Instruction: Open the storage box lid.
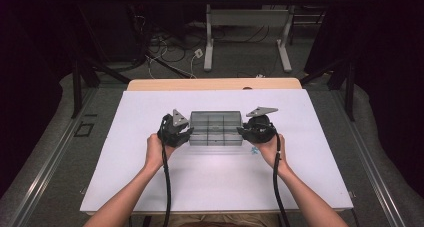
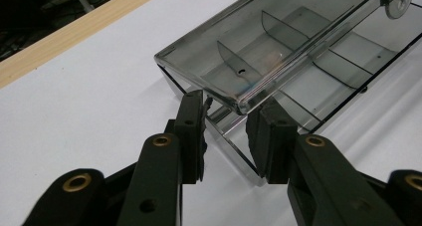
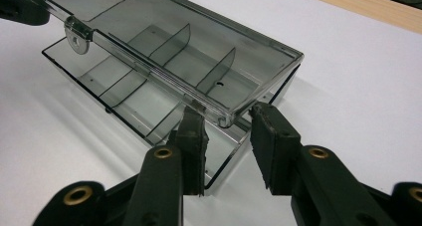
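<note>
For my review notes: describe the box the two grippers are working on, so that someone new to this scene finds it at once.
On the white table, look to the middle, between the left gripper and the right gripper. There sits the compartment box, one end at each gripper. It is smoky clear plastic, split by thin dividers, with a hinged lid partly raised; a small blue scrap lies nearby.

Inventory, counted:

- Clear smoky plastic compartment box (image 1: 216,128): 1, hinged lid (image 2: 234,56) included, 1 latch tab (image 2: 398,1) on the lid's front edge.
- Handheld grippers: 2, left gripper (image 1: 181,134) and right gripper (image 1: 250,132), each with 2 black jaws, 1 grey three-cornered plate, 1 trailing cable.
- Hands: 2.
- White table top (image 1: 150,187): 1.
- Small bluish item (image 1: 254,150) beside the right hand, too small to identify: 1.
- Desk frames on the floor beyond (image 1: 247,34): 1.
</note>
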